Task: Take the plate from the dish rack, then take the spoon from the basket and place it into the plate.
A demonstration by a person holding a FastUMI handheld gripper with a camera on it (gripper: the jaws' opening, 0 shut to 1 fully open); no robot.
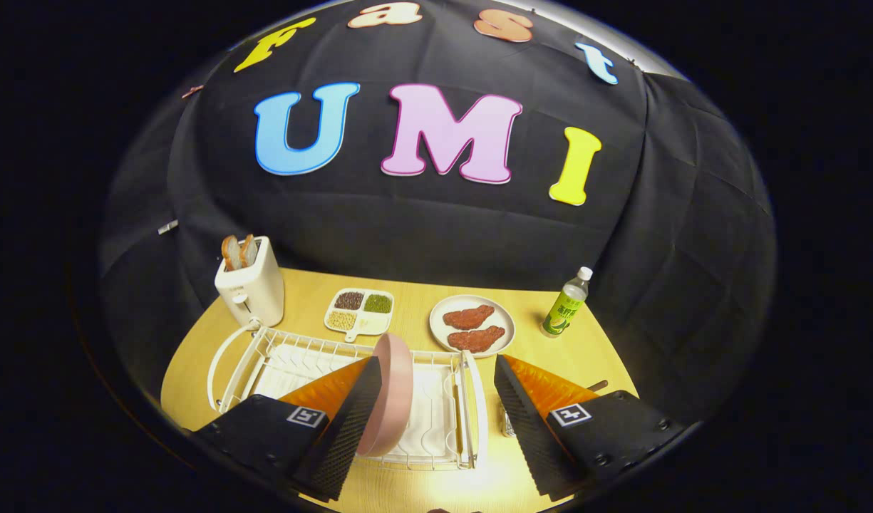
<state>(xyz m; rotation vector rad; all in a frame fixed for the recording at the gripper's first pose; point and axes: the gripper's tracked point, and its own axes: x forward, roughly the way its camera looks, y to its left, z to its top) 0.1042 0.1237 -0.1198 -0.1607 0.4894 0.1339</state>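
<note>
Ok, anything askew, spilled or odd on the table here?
Nothing stands out. The pink round plate stands on edge in the white wire dish rack, between the open gripper fingers, against the left one. Toaster and green bottle stand upright.

Pink plate (392, 395) standing in the white wire dish rack (436, 399), pale wooden table (422, 296), cream toaster (252, 288) at left, white plate with red-brown meat slices (472, 325), green bottle with white cap (566, 303) at right
</note>
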